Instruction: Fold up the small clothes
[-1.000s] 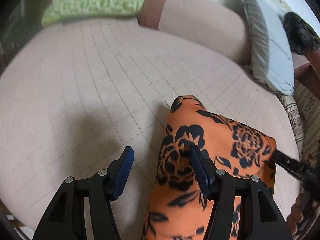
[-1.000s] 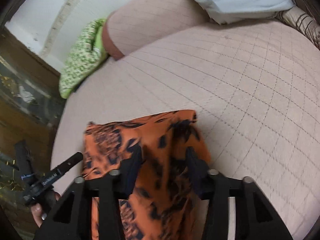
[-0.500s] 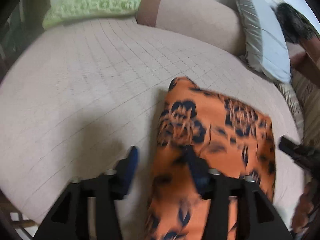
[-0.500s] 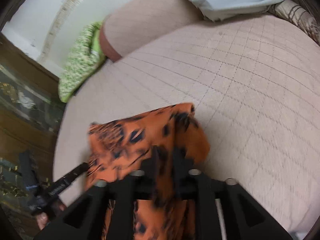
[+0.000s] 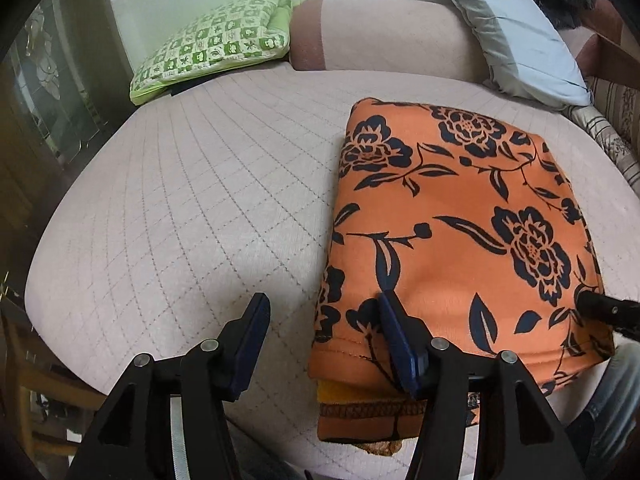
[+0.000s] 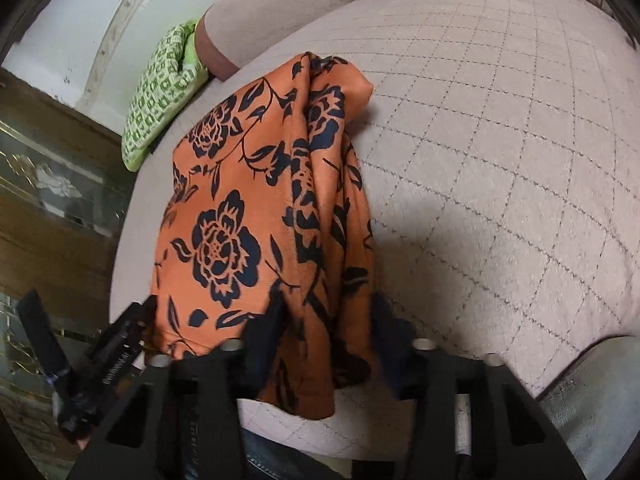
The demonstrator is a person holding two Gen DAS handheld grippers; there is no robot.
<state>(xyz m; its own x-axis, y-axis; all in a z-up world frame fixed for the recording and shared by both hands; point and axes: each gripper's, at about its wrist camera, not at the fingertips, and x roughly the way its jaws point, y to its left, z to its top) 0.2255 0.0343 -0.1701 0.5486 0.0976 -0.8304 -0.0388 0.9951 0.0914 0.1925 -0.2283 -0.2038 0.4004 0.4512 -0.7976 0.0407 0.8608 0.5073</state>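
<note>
Orange folded cloth with black flower print flat on pale quilted bed cover, left gripper wide apart over its corner, holding nothing, right gripper just closing, cloth edge between its jaws.

From my left wrist view, the garment lies folded on the bed, right of centre. Behind it, a bolster runs along the head, with one pillow at its left and another at its right.
</note>
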